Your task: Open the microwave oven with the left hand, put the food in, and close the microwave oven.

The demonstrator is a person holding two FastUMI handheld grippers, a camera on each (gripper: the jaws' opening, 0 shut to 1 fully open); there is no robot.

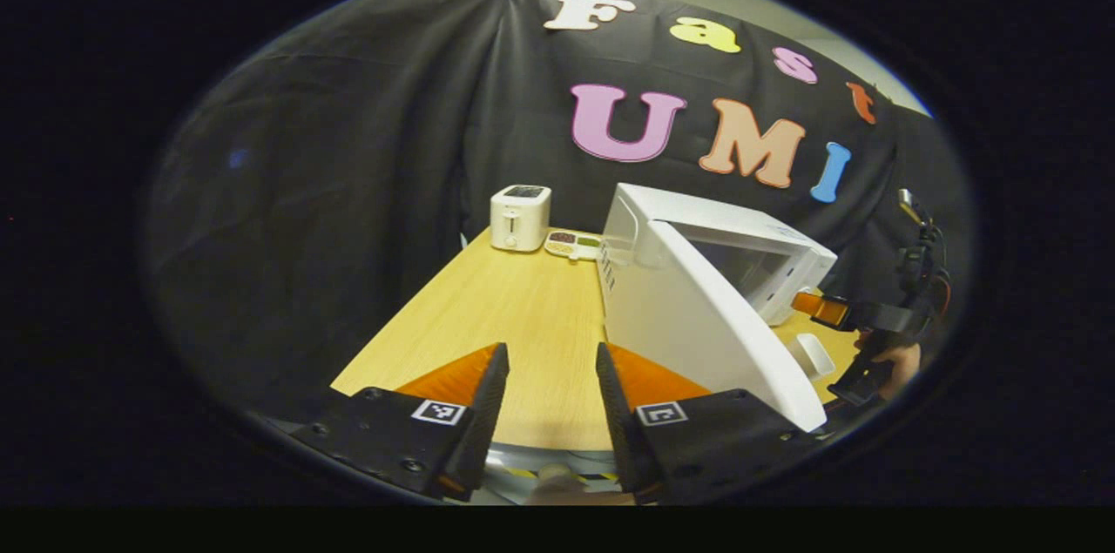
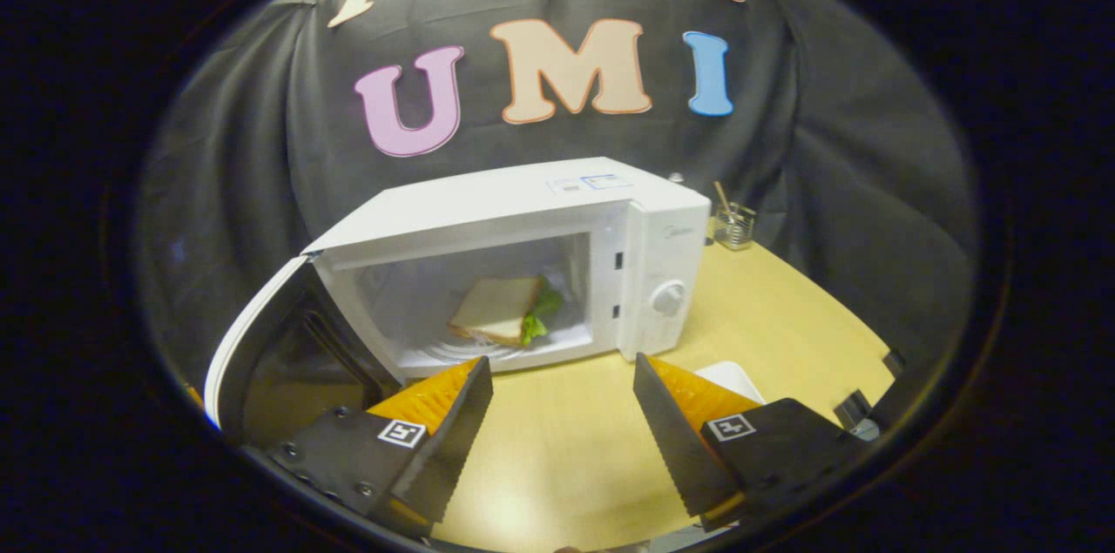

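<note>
Both grippers' jaws spread wide, holding nothing

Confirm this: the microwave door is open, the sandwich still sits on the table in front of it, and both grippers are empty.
Not quite: the sandwich already lies inside the microwave, as the right gripper view shows. The door is open, and the left gripper and right gripper are empty.

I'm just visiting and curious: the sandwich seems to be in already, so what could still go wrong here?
The microwave door stands wide open, and the left tool hangs open behind it, touching nothing; a glancing push might shove the whole microwave instead. The right tool hovers open near the opening, so a swinging door could hit it. The sandwich lies well inside, probably clear.
</note>
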